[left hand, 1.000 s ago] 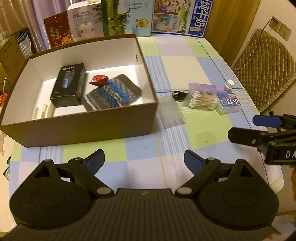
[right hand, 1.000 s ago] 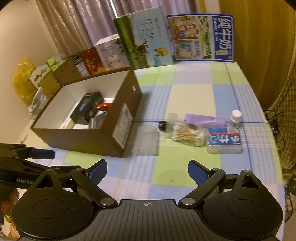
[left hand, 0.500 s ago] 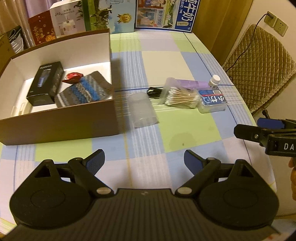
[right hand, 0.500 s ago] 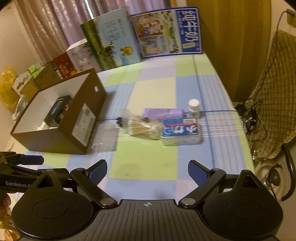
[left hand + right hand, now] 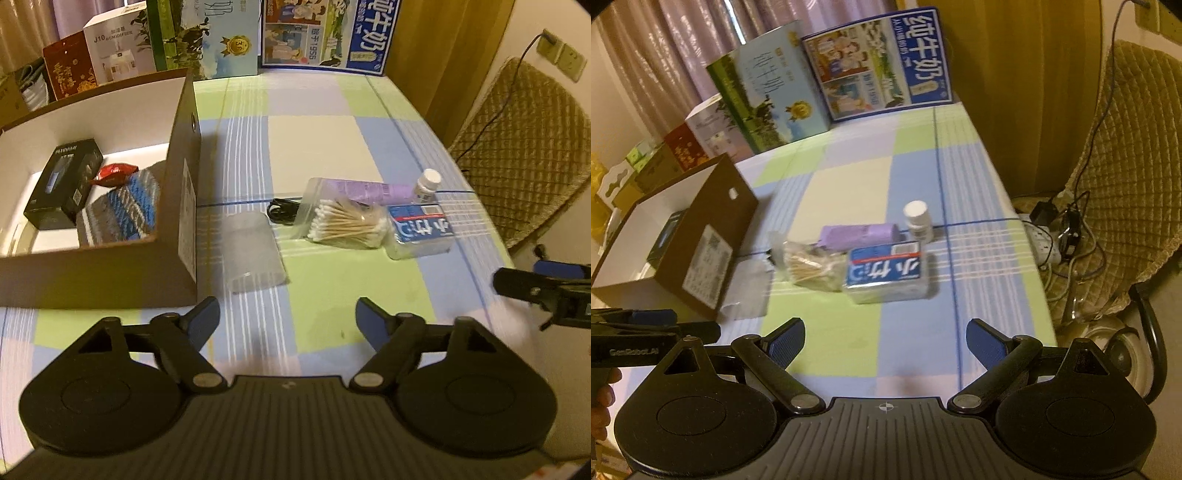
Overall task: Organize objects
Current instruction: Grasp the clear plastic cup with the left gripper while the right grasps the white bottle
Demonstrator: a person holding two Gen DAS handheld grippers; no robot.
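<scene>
2 grippers hang over the near edge of a checked desk [image 5: 314,140], both empty. The left gripper [image 5: 287,320] has its jaws apart and closing with nothing between them; the right gripper [image 5: 885,341] stands wide apart over bare cloth.

The loose things lie in a row across the middle of the desk, right of the brown box [image 5: 186,206]. A frosted case [image 5: 255,251] lies just beside the box's right wall. Next comes a black cable [image 5: 282,212], then a bag of swabs [image 5: 347,223], a blue-label tub [image 5: 886,273] touching the bag, a purple tube [image 5: 858,234] behind them and a small white bottle [image 5: 918,221] standing upright towards the right edge.

All look light. The case seems thin, smooth plastic, likely slippery and springy: take it across its short width, gently. The swab bag is soft and crinkly; pinch the bundle at its middle, not the loose film. The tub looks stiff, probably best held across its narrow sides. The bottle may tip; grip its body below the cap. The box already holds a black carton [image 5: 62,184], a red wrapper [image 5: 114,172] and a striped cloth [image 5: 125,210].
</scene>
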